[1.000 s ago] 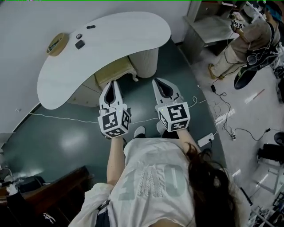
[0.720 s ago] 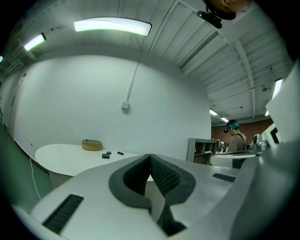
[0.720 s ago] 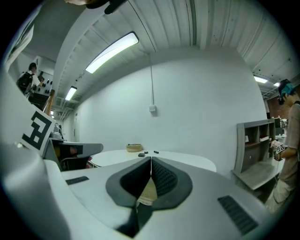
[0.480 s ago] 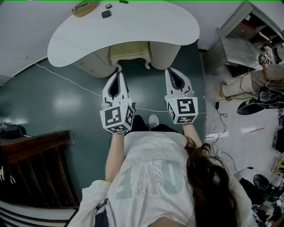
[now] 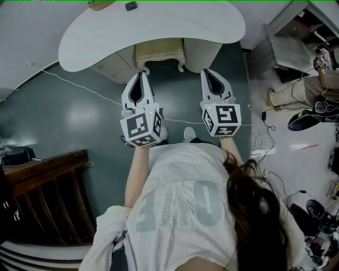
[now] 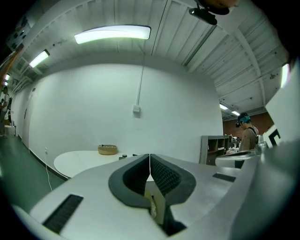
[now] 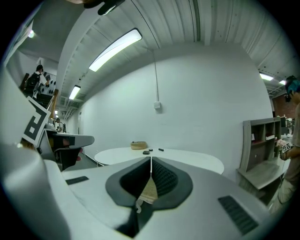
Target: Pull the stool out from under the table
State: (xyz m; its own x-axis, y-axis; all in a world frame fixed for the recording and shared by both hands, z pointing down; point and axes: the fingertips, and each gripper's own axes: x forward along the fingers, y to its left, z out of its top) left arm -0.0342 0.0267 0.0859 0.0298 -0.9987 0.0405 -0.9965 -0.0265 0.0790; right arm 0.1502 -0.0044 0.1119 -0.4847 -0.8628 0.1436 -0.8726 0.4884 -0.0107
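The stool [image 5: 159, 53] has a beige cushion and white legs and stands tucked under the white kidney-shaped table [image 5: 90, 39]; only its front part shows. My left gripper [image 5: 141, 73] is shut and empty, its tip just in front of the stool's front left leg. The right gripper [image 5: 207, 71] is shut and empty too, its tip by the table's ribbed white pedestal [image 5: 202, 57], right of the stool. In the left gripper view the shut left gripper [image 6: 150, 156] points over the table top [image 6: 79, 161]. The right gripper view shows the shut right gripper [image 7: 150, 159] and the table [image 7: 187, 159].
A basket [image 5: 100, 4] and a small dark object [image 5: 131, 6] lie on the table. A white cable [image 5: 79, 84] runs over the dark green floor. Dark wooden furniture [image 5: 47, 196] stands at lower left. A grey shelf [image 5: 296, 47], loose cables and another person [image 5: 326, 74] are at right.
The head view has swung, so the table now spans the top edge. Both grippers stay shut and have come nearer to the stool's front and the table.
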